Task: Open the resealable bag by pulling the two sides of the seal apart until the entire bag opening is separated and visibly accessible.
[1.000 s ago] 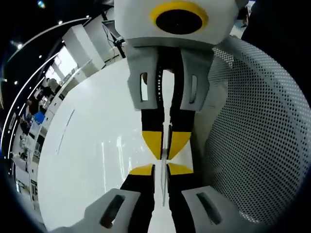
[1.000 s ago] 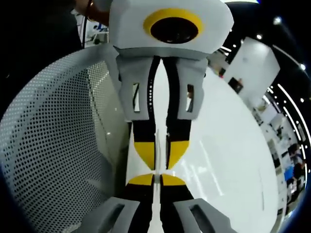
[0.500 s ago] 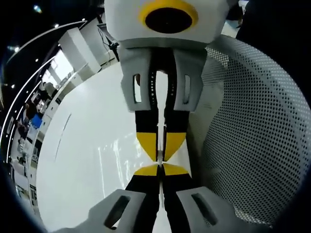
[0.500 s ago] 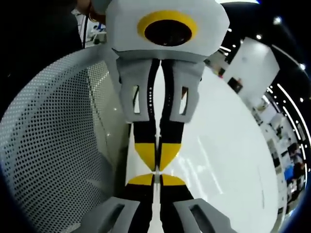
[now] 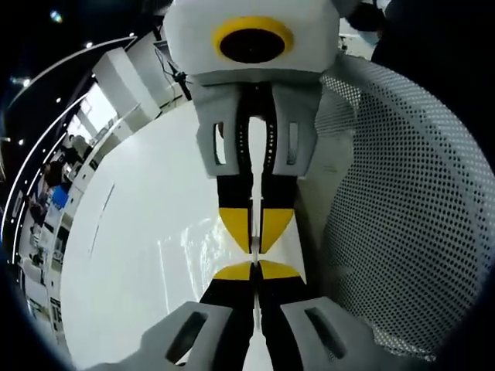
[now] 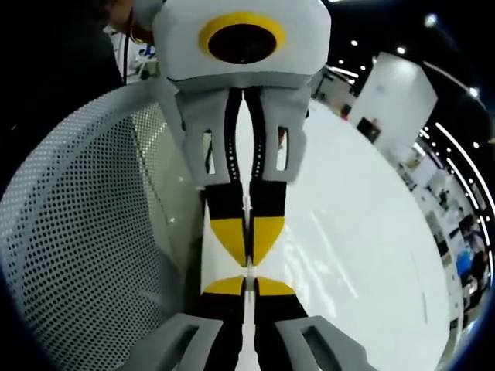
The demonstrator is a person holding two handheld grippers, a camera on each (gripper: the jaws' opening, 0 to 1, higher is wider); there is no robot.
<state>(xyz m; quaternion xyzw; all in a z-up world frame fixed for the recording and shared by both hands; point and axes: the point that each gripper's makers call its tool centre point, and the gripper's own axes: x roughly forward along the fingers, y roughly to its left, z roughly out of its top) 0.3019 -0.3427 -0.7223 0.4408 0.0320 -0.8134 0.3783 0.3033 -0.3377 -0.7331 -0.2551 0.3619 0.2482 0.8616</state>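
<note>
The clear, thin resealable plastic bag (image 5: 254, 232) shows as a pale edge-on sliver running between the two facing grippers, its glossy film catching light over the white glossy worktop (image 5: 139, 255). In the left gripper view, the left gripper (image 5: 254, 270) has its black-and-yellow fingers (image 5: 232, 272) pressed together on the bag's edge; straight ahead, tip to tip, the right gripper (image 5: 254, 224) points back at it, fingers likewise closed on the film. The right gripper view mirrors this: right gripper (image 6: 249, 287) pinched shut on the bag (image 6: 249, 267), left gripper (image 6: 247, 236) opposite. A white perforated metal basket (image 5: 402, 224) curves beside the fingers, to their right in the left gripper view, and its wall (image 6: 85, 255) lies left in the other.
</note>
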